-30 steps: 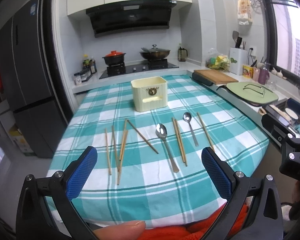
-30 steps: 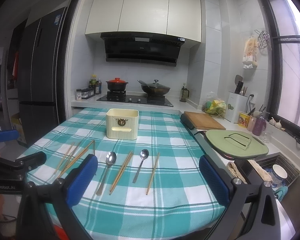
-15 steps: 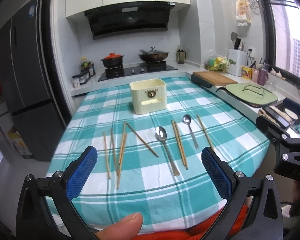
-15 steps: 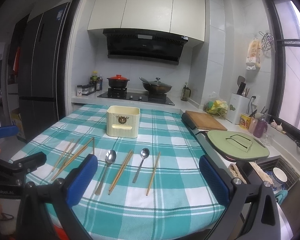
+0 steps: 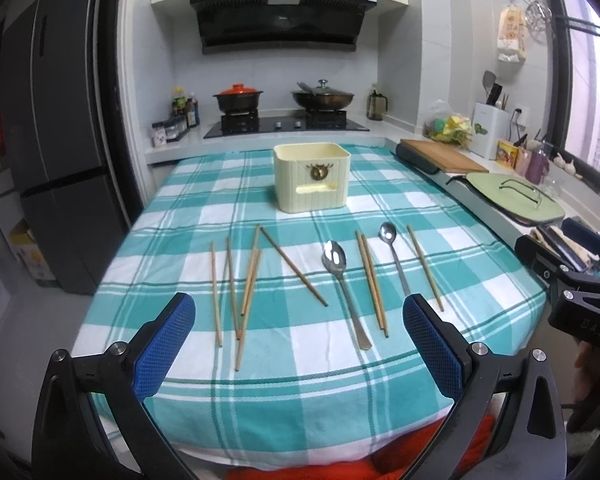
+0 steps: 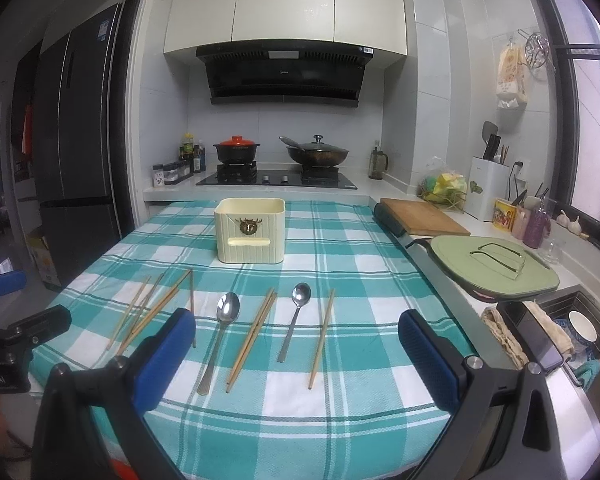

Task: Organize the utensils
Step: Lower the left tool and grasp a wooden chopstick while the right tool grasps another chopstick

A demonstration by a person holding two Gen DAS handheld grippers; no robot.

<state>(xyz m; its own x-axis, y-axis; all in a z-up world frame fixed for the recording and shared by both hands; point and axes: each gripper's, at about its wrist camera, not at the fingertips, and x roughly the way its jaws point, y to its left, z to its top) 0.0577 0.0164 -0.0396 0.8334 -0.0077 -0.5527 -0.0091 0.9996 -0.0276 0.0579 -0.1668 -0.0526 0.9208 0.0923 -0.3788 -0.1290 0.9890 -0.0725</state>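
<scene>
A cream utensil holder stands upright at the far middle of the teal checked tablecloth. In front of it lie several wooden chopsticks at the left, a large spoon, a chopstick pair, a small spoon and a single chopstick. My left gripper is open and empty at the table's near edge. My right gripper is open and empty, hovering at the near edge.
A wooden cutting board and a green pan lid lie on the counter along the table's right edge. A stove with a red pot and a wok stands behind. A dark fridge is at the left.
Both grippers have tilted and shifted slightly, so the table sits a little lower in view. The thumb at the bottom of the left wrist view is gone. Nothing on the table has moved.
</scene>
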